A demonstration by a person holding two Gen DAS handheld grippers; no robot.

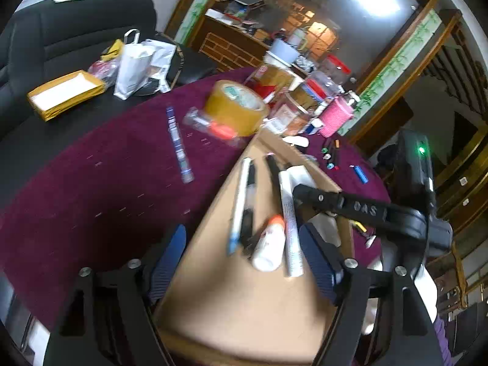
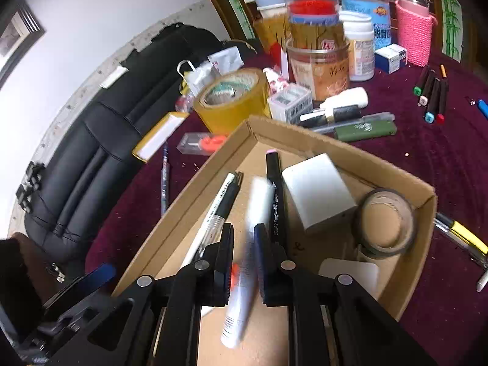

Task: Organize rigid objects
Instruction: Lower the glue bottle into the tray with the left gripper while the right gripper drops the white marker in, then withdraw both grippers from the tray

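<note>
white marker (image 2: pixel 244 262) pinched in right tool (image 2: pixel 244 262), over cardboard box (image 2: pixel 422 204).

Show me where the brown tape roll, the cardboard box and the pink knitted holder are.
brown tape roll (image 2: pixel 233 103): right wrist view, outer side.
cardboard box (image 2: pixel 323 143): right wrist view, far wall.
pink knitted holder (image 2: pixel 413 35): right wrist view, knitted front.

there's a black leather sofa (image 2: pixel 91 152) behind the maroon tablecloth (image 1: pixel 76 183), a white paper bag (image 1: pixel 132 67) on the dark side table, and a staircase railing (image 1: pixel 451 70) off right
</note>
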